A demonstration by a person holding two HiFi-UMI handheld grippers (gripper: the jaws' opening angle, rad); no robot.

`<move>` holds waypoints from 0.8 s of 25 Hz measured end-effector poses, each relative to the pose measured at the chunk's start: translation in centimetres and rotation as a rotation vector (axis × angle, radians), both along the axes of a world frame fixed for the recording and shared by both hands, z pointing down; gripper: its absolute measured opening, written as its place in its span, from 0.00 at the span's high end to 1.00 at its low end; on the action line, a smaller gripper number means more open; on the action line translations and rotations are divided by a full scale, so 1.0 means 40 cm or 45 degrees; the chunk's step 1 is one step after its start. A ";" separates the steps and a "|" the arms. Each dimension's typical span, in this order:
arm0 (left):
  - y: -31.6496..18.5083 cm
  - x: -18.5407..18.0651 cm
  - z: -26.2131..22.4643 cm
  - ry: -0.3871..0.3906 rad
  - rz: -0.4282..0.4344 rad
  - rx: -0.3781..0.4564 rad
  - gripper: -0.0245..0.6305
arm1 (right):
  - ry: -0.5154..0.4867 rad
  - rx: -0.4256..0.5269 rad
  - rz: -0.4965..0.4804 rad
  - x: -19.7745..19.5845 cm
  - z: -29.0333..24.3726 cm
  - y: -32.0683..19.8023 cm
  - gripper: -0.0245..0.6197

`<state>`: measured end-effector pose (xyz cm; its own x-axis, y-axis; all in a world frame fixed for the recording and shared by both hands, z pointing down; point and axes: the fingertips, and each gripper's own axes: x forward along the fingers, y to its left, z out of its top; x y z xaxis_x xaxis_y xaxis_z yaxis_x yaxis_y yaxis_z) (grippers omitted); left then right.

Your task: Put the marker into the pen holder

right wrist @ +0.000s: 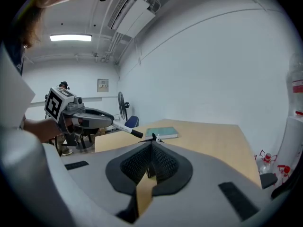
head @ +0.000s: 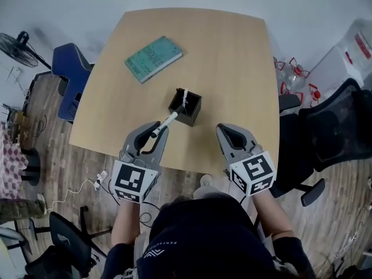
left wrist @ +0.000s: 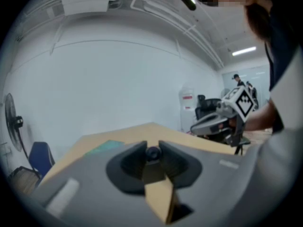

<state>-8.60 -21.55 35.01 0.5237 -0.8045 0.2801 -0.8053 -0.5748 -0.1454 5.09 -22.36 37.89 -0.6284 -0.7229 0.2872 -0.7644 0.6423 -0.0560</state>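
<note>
Pale wood forms the counter [head: 232,68], on which a teal book [head: 153,57] is laid toward the upper left of the head view. A black pen holder [head: 190,110] stands near the frame's centre, and a white pen [head: 184,97] is seen upright inside it.

The marker [head: 168,121], white-bodied with a dark end, is gripped in the left gripper [head: 156,130] at the lower left of centre. It is slanted up and to the right, and its far end is brought just beside the holder's lower-left rim; whether the two touch cannot be told. In the left gripper view the jaws are seen clamped on the marker's dark round end [left wrist: 152,153].

The right gripper [head: 225,131] is held to the lower right of the holder, apart from it. In the right gripper view its jaws are pressed together, with nothing caught between them.

A blue chair [head: 70,68] is placed at the counter's left edge, and a black chair [head: 337,127] at the right of the frame.
</note>
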 end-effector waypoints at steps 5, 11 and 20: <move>-0.056 0.014 0.033 -0.035 -0.044 -0.040 0.85 | -0.003 -0.011 -0.078 -0.004 0.024 -0.043 0.96; -0.095 0.034 0.072 -0.081 -0.018 -0.121 0.85 | -0.009 -0.049 -0.148 -0.034 0.053 -0.084 0.96; -0.159 0.039 0.124 -0.198 0.112 -0.244 0.85 | -0.014 -0.107 -0.144 -0.081 0.077 -0.142 0.96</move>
<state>-7.05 -27.93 39.95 0.5278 -0.6826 0.5055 -0.7276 -0.6704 -0.1455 1.85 -28.04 40.98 -0.7080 -0.6208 0.3366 -0.6864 0.7170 -0.1215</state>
